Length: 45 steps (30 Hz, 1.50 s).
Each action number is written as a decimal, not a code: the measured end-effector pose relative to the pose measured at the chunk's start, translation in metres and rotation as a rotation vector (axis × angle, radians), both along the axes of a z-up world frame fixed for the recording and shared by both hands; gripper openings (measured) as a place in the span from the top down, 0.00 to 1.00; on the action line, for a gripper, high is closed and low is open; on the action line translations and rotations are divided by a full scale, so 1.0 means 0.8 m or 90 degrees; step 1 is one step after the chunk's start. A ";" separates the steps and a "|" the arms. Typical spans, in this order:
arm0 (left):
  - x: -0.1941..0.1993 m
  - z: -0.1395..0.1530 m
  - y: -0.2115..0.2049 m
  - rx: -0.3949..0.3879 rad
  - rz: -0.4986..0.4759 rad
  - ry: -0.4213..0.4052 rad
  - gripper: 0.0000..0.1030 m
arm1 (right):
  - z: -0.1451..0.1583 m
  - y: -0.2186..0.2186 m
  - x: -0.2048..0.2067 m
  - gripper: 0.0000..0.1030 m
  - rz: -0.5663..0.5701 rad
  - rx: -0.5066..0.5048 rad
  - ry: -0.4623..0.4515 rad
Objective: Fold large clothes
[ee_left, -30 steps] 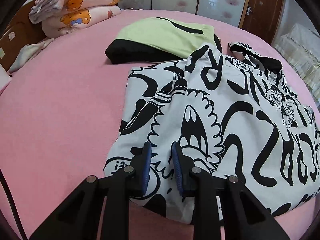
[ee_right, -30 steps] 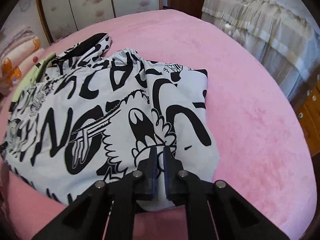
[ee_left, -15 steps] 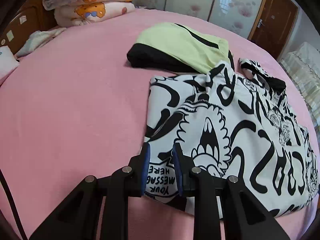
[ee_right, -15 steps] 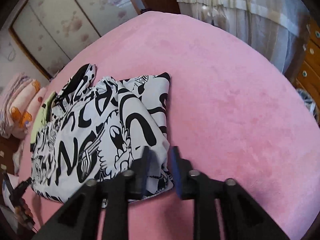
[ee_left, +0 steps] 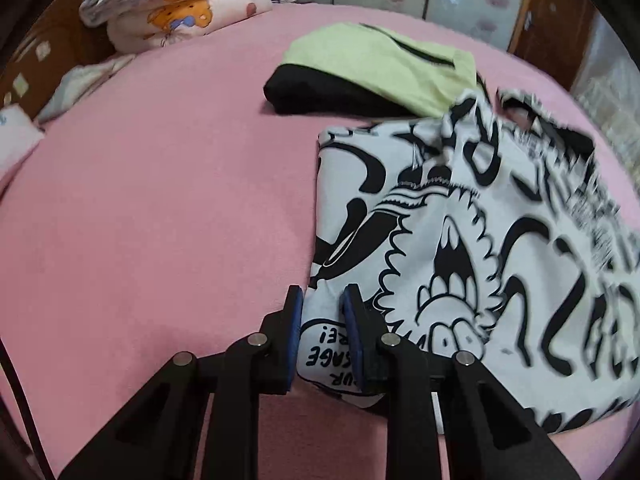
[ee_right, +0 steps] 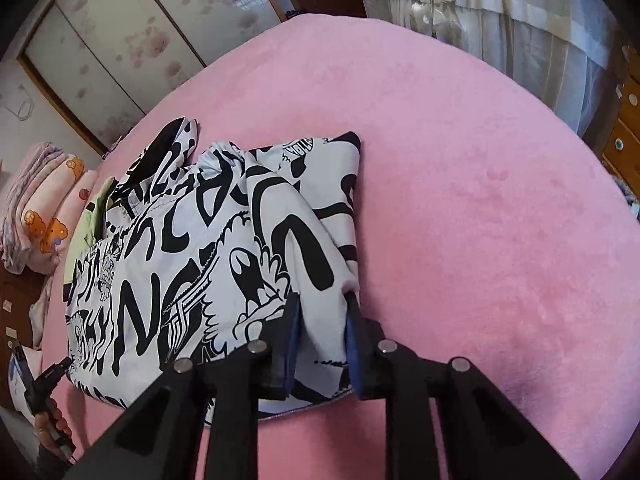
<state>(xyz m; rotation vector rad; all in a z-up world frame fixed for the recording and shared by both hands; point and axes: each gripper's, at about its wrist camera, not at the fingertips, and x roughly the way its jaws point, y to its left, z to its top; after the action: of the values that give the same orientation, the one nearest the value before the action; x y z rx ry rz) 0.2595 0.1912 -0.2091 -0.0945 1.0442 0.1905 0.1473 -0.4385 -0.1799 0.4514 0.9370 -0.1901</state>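
A white garment with bold black cartoon print [ee_left: 460, 240] lies partly folded on the pink bed [ee_left: 160, 208]; it also shows in the right wrist view [ee_right: 208, 256]. My left gripper [ee_left: 320, 300] is open, its jaws straddling the garment's near left corner. My right gripper [ee_right: 322, 298] is open, its jaws either side of the garment's near right corner, which rises in a ridge between them. The garment's hood [ee_right: 172, 140] lies at the far end.
A folded yellow-green and black garment [ee_left: 372, 72] lies just beyond the printed one. Stacked pink quilts [ee_left: 176, 8] sit at the far left. Curtains [ee_right: 500, 12] and a wooden drawer unit [ee_right: 624, 136] stand past the bed's right edge.
Both grippers have slid back to the garment's near corners. The right gripper, nearly shut a second ago, has opened wide. The left stays open.
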 end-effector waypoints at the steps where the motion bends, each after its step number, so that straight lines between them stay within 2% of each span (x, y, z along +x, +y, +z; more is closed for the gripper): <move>1: 0.001 -0.006 -0.003 0.013 -0.001 0.008 0.82 | -0.009 0.000 0.001 0.82 -0.004 -0.010 0.012; 4: 0.006 -0.022 -0.014 0.047 0.001 0.027 0.82 | -0.039 0.000 0.009 0.82 -0.006 -0.014 0.049; 6: 0.006 -0.019 -0.019 0.061 0.004 0.025 0.82 | -0.036 0.001 0.011 0.80 -0.013 -0.018 0.052; 7: 0.004 -0.015 -0.020 0.066 0.003 0.022 0.82 | -0.031 0.003 0.012 0.80 -0.016 -0.025 0.056; 11: -0.003 0.008 -0.016 0.062 0.001 0.023 0.78 | -0.007 0.006 0.010 0.64 -0.014 -0.045 0.068; 15: -0.006 0.051 -0.018 0.057 -0.003 0.004 0.73 | 0.026 0.011 0.008 0.61 -0.016 -0.061 0.049; 17: 0.000 0.073 -0.028 0.053 -0.027 -0.005 0.70 | 0.043 0.019 0.012 0.54 -0.018 -0.071 0.036; 19: 0.009 0.086 -0.039 0.045 -0.051 -0.003 0.55 | 0.060 0.031 0.024 0.47 -0.007 -0.074 0.025; 21: 0.028 0.103 -0.059 0.032 -0.088 0.001 0.48 | 0.074 0.045 0.047 0.41 0.012 -0.074 0.022; 23: 0.052 0.119 -0.079 0.029 -0.127 -0.003 0.47 | 0.089 0.064 0.079 0.41 0.039 -0.079 0.022; 25: 0.087 0.137 -0.105 0.028 -0.162 -0.004 0.41 | 0.101 0.079 0.113 0.41 0.058 -0.083 0.022; 27: 0.135 0.151 -0.133 0.002 -0.206 -0.003 0.36 | 0.115 0.098 0.161 0.40 0.082 -0.080 0.018; 30: 0.203 0.160 -0.173 -0.021 -0.256 0.004 0.35 | 0.128 0.120 0.228 0.33 0.113 -0.082 0.016; 34: 0.294 0.147 -0.213 -0.055 -0.274 0.034 0.35 | 0.128 0.138 0.331 0.31 0.132 -0.052 0.026; 38: 0.383 0.105 -0.236 -0.097 -0.237 0.079 0.35 | 0.108 0.141 0.425 0.31 0.126 -0.003 0.041; 45: 0.456 0.027 -0.260 -0.143 -0.217 0.106 0.35 | 0.052 0.136 0.525 0.31 0.080 0.042 0.061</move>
<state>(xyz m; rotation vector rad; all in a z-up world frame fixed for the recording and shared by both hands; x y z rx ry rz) 0.6245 -0.0169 -0.1876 -0.1031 1.2273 -0.2326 0.5676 -0.3294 -0.1381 0.4460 1.0651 -0.0665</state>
